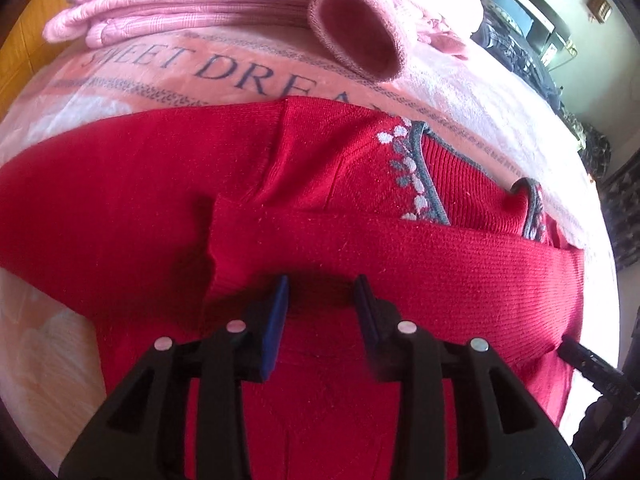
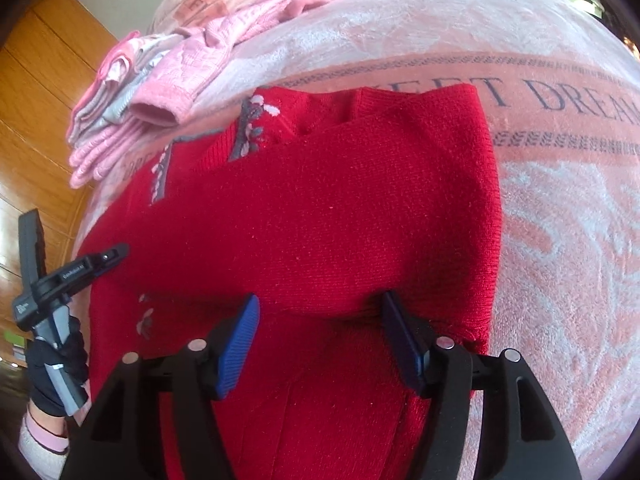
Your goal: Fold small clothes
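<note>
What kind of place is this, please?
Probably a bedroom: the red sweater lies on a plush "SWEET DREAM" blanket that looks spread over a bed, with folded pink clothes stacked behind and wood panels beside.

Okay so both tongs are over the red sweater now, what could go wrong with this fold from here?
Two risks. The sleeve folded across the red sweater lies loose; with the right tongs and left tongs both open over it, a closing pinch might catch only that top layer and undo the fold. Also, the pink folded clothes sit close to the sweater's collar, so a sweeping fold could knock into them.
</note>
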The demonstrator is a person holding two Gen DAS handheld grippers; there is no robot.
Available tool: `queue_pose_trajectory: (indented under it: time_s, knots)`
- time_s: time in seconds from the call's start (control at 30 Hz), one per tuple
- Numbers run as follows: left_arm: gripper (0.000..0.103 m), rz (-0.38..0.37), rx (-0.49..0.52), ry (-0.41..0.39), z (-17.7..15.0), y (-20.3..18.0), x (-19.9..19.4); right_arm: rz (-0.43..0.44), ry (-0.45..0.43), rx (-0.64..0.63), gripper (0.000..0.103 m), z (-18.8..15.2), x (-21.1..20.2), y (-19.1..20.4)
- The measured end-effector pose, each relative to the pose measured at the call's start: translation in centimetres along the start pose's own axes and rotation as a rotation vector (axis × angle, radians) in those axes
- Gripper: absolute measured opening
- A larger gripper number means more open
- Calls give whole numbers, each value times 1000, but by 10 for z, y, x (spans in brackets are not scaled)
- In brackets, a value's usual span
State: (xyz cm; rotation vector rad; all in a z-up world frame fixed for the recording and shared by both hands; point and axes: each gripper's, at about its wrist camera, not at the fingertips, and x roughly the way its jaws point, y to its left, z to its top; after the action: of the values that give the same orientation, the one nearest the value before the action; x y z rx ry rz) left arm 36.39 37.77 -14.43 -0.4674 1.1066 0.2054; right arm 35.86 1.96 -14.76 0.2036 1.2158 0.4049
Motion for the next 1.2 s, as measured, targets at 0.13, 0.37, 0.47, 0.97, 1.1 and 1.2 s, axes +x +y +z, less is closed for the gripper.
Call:
queue_pose_trajectory:
  time_s: [0.13, 0.37, 0.47, 0.97, 1.1, 1.2]
  knots:
    - [43, -55, -77, -8, 1, 28, -31, 40, -26, -4, 66, -10, -25, 17]
    - [54, 10, -249, -89, -35, 169, -102, 94, 24, -151, 69, -57, -39, 73]
    - [54, 100, -350, -122, -50, 240, -124, 92, 36, -201, 69, -72, -36, 92]
    - [52, 35, -755, -308, -34, 440, -145, -10, 89, -159, 69, -86, -3, 98]
    - [53, 22, -774, -335, -20, 452, -137, -21, 77, -161, 70, -87, -3, 99]
    - [54, 10, -784, -350, -13, 461, -135, -11, 73, -153, 74, -86, 0, 99]
